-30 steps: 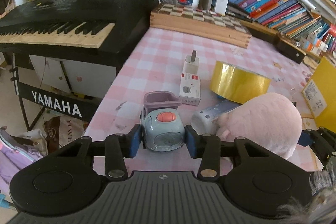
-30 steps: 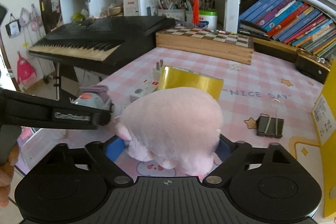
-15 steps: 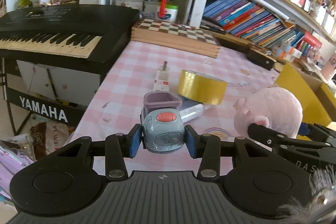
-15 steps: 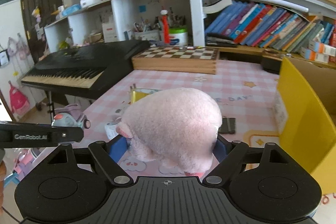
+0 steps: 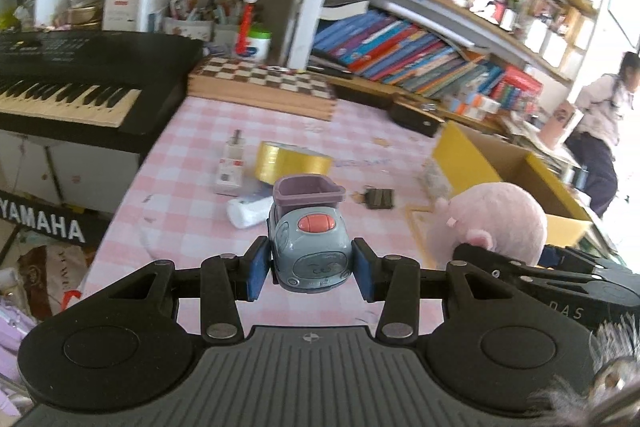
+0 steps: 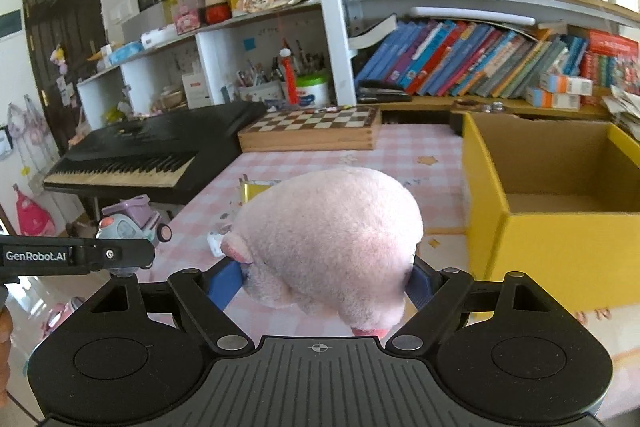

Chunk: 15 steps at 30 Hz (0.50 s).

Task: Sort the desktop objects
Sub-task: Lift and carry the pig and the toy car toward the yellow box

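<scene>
1. We held the toy car [image 5: 310,247] pinched between the pads of the left tongs [image 5: 310,269], lifted above the near edge of the table [image 5: 192,147] and well short of the yellow box [image 6: 516,227].
2. We held the pink plush pig [image 6: 328,239] squeezed in the right tongs [image 6: 326,281], raised above the table and just beside the open box's near left corner.
3. The box looked empty, so we judged that both toys were meant to go in it, the plush first because it was closer.
4. To do this well, we thought it best to carry the plush over the box wall before easing the grip, since the soft body bulged past the pads and could catch on the rim.
5. The car was gripped only across its front, so we judged it should be kept level on the way to the box.
6. The gold tape roll [image 5: 294,161], the binder clip [image 5: 378,198] and the white tube [image 5: 250,213] lay on the table on the side away from the box.
</scene>
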{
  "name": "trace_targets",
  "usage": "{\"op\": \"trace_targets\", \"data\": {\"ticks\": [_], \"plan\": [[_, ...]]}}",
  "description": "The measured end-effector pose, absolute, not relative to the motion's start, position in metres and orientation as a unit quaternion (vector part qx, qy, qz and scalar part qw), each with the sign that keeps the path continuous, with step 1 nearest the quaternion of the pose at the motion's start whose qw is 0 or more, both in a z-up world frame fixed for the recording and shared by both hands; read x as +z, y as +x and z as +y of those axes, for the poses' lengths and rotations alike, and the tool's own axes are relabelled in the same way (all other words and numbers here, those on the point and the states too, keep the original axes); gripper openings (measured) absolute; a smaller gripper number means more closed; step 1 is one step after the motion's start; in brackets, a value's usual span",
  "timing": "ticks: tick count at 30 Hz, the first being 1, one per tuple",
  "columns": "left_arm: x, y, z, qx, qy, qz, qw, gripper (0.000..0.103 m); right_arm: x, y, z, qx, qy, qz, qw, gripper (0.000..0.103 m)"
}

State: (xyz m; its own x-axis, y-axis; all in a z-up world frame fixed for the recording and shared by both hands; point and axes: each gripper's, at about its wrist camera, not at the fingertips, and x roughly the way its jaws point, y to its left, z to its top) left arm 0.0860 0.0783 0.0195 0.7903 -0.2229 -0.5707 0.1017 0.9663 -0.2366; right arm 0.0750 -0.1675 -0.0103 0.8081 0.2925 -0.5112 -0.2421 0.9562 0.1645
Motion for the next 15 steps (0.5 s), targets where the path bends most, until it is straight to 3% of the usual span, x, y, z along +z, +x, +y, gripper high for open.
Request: {"op": "trace_targets", "data": {"ticks": [15], "plan": [[0.036,0.058,0.021,-0.204,-0.07,0.321,0.922,0.041,-0.007,0.004,-0.22,0.057,0.092,0.311,0.944,0.084]]}}
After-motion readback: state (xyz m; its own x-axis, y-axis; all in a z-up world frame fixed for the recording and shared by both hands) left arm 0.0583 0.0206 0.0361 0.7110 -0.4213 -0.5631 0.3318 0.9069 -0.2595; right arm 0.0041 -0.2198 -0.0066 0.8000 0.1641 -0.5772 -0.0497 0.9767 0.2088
